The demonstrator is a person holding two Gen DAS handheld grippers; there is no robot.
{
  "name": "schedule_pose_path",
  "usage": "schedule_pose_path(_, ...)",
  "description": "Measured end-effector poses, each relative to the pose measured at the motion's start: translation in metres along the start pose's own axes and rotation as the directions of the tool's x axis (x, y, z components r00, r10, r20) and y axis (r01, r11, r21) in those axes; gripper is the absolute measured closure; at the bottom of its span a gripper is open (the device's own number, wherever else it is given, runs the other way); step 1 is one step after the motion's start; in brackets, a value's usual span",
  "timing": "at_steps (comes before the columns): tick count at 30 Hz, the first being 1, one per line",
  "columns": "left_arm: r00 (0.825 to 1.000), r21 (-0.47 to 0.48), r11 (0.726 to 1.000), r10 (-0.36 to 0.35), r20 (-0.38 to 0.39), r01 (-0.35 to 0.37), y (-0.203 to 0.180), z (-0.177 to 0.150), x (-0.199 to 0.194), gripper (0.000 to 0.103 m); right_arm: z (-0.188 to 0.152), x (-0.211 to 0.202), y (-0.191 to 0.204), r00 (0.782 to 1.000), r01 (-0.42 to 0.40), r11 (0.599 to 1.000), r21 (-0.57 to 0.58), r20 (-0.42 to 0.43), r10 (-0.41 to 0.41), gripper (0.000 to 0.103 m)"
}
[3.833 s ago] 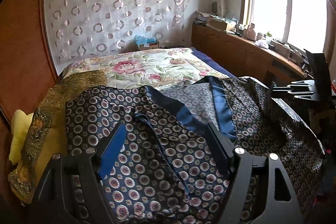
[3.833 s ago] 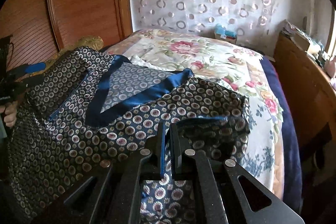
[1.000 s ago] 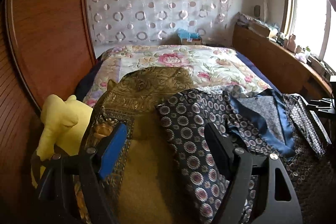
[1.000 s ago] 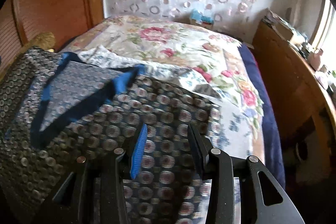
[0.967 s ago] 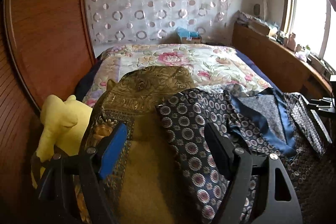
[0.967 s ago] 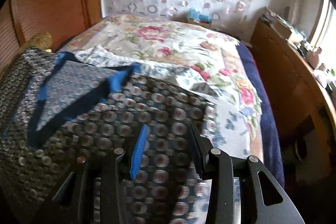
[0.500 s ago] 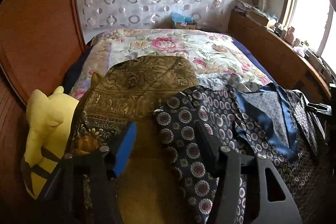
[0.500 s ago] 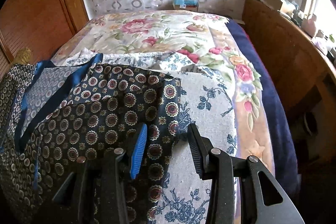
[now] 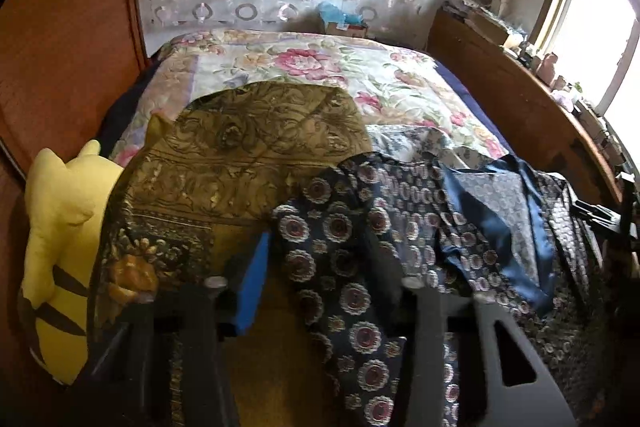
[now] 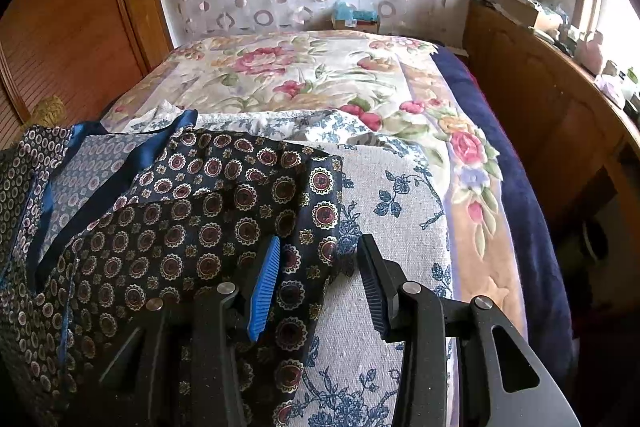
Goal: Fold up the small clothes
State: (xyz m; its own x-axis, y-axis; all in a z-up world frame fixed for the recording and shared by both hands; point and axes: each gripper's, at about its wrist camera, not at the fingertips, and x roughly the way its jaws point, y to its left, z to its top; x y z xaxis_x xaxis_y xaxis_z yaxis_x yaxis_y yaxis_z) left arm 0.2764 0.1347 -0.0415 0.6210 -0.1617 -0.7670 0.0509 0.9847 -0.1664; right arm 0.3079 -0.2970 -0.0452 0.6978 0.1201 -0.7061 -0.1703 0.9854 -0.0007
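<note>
A dark navy garment with round medallions and blue satin trim [image 9: 404, 211] lies spread on the bed; it also shows in the right wrist view [image 10: 192, 211]. My left gripper [image 9: 320, 267] is open, its jaws straddling the garment's left edge over a gold cloth [image 9: 248, 151]. My right gripper [image 10: 318, 267] is open, its jaws on either side of the garment's right corner, over a white cloth with blue flowers [image 10: 392, 211]. Neither gripper holds anything.
A yellow plush toy [image 9: 56, 235] sits at the left by the wooden wall [image 9: 60, 39]. A floral quilt [image 10: 320, 75] covers the bed. A wooden ledge with clutter [image 10: 560, 95] runs along the right under the window.
Both grippers have shifted outward to the garment's edges. The right gripper, shut on the fabric earlier, has opened and let it go. The left gripper has moved slightly forward over the left edge.
</note>
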Motion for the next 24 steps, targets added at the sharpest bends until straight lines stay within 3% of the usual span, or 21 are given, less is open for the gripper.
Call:
schedule_pose_path(6, 1.000, -0.004, 1.000, 0.005, 0.004, -0.005, -0.004, -0.004, -0.002, 0.064, 0.000, -0.001, 0.001, 1.000, 0.004, 1.000, -0.003, -0.001, -0.004, 0.061)
schedule_pose_path(10, 0.999, 0.009, 0.999, -0.033, 0.010, 0.033, -0.007, -0.008, -0.007, 0.097, 0.000, -0.001, 0.002, 1.000, 0.015, 1.000, -0.005, 0.005, -0.015, 0.061)
schedule_pose_path(13, 0.998, 0.023, 0.998, -0.056, 0.038, 0.056, -0.016, -0.010, -0.018, 0.100, 0.001, -0.001, 0.004, 1.000, 0.018, 1.000, -0.011, 0.005, -0.018, 0.061)
schedule_pose_path(15, 0.996, 0.037, 0.998, -0.061, 0.059, 0.059, -0.022, -0.010, -0.026, 0.100, 0.002, -0.001, 0.007, 1.000, -0.003, 1.000, -0.024, 0.004, 0.004, 0.070)
schedule_pose_path(17, 0.993, 0.051, 0.996, -0.073, 0.090, 0.069, -0.030, -0.014, -0.037, 0.101, 0.003, -0.001, 0.012, 1.000, -0.025, 0.999, -0.028, -0.011, 0.025, 0.090)
schedule_pose_path(18, 0.991, 0.056, 0.996, -0.077, 0.107, 0.071, -0.034, -0.015, -0.044, 0.101, 0.004, -0.001, 0.015, 0.999, -0.040, 0.999, -0.037, -0.021, 0.039, 0.095)
schedule_pose_path(20, 0.987, 0.068, 0.995, -0.078, 0.141, 0.069, -0.040, -0.021, -0.058, 0.101, 0.004, -0.003, 0.024, 0.998, -0.050, 0.996, -0.067, -0.030, 0.048, 0.098)
schedule_pose_path(24, 0.976, 0.096, 0.993, -0.087, 0.198, 0.069, -0.055, -0.032, -0.086, 0.101, 0.006, -0.030, 0.034, 0.996, -0.085, 0.993, -0.081, 0.033, 0.088, 0.099)
